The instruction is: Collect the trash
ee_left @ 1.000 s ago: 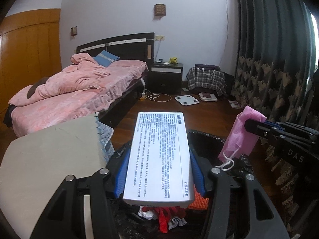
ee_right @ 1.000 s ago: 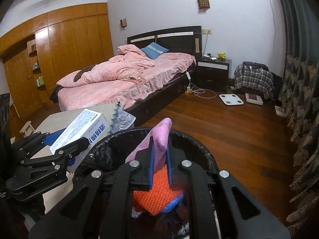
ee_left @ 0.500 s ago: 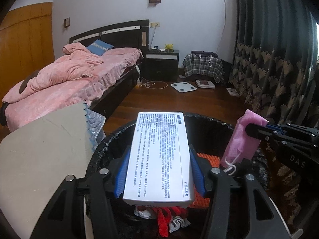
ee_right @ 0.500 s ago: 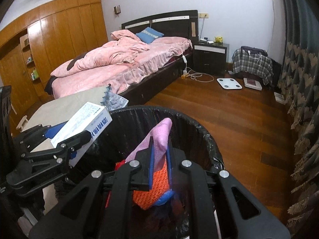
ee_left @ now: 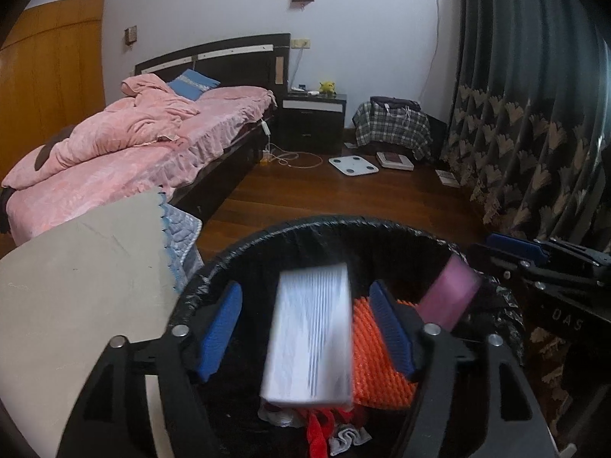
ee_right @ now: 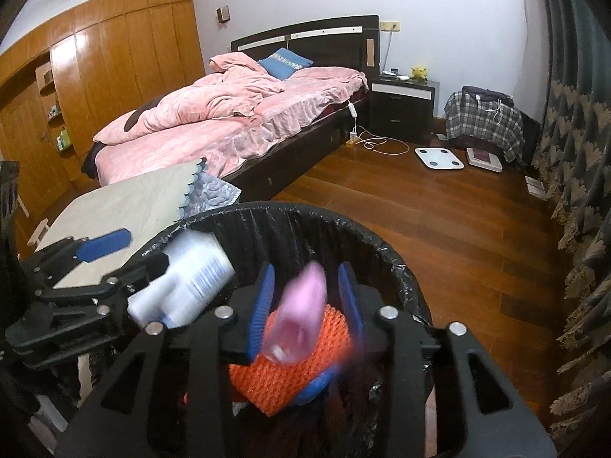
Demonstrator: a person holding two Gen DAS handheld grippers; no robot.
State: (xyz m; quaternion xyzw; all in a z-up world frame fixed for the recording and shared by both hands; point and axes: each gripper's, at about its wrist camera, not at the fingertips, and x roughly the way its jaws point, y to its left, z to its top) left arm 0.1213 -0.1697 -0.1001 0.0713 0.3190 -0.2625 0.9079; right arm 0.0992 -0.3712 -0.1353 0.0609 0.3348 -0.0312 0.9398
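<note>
White box (ee_left: 311, 334) blurred between parted blue pads (ee_left: 219, 330).

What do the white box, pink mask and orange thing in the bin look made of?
White box: probably thin printed cardboard, flat faces, matte, blurred. Pink mask: likely soft nonwoven fabric, limp and blurred. Orange thing: looks like foam or plastic netting, ribbed mesh texture. Bin: glossy crinkled black plastic liner.

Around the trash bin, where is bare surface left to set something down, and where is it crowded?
Free: the beige tabletop left of the bin, and wood floor between bin and scale. Crowded: inside the bin, with orange mesh, falling box and pink mask.
</note>
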